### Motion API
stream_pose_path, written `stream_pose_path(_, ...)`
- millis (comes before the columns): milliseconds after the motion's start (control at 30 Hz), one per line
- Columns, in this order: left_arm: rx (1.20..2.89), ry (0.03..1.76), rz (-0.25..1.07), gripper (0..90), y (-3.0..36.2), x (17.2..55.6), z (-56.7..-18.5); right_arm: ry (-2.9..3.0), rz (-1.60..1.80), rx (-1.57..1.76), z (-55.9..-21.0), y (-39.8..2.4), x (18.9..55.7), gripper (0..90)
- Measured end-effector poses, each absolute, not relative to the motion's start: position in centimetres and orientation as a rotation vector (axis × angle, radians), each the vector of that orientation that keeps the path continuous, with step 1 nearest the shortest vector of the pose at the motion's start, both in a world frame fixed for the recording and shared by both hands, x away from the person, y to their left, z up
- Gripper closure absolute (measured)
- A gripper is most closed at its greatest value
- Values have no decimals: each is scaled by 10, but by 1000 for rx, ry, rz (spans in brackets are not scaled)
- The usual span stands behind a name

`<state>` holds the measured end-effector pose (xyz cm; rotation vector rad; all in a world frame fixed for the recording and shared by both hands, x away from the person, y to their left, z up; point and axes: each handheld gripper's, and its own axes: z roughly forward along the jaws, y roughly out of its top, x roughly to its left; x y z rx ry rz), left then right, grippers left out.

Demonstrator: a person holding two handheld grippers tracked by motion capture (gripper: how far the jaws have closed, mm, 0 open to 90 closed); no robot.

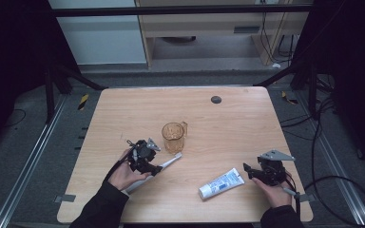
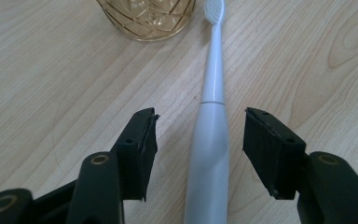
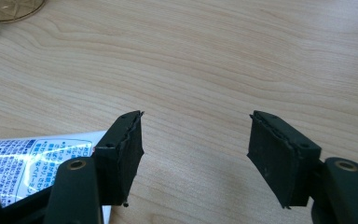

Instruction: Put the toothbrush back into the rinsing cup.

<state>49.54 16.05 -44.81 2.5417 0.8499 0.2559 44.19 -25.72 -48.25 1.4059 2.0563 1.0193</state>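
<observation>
Now we see the left gripper (image 2: 198, 135) open astride the toothbrush (image 2: 209, 140), pads clear of its handle; the brush lies at lower centre-left of the table (image 1: 228, 123), head beside the cup (image 1: 173, 135). Our right gripper (image 3: 196, 149) gapes empty, tube (image 1: 221, 184) just beside it.

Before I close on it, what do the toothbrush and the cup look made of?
Toothbrush: smooth white plastic by the look, slightly glossy, with a seam ringing the neck. Cup: amber and see-through with cut facets, so glass or clear hard plastic; the pictures leave that open.
</observation>
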Motion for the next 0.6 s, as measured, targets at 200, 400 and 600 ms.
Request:
stream_pose_path(200,2585,833,237,486,159,495,-453,2063,1011,1398,-483,-257,442,354)
stream_pose_path(400,2609,829,224,513,159,495,-455,2069,1012,1401,-484,-257,443,356)
stream_pose_path(600,2637,813,218,527,158,495,-458,2070,1010,1397,-484,-257,442,357)
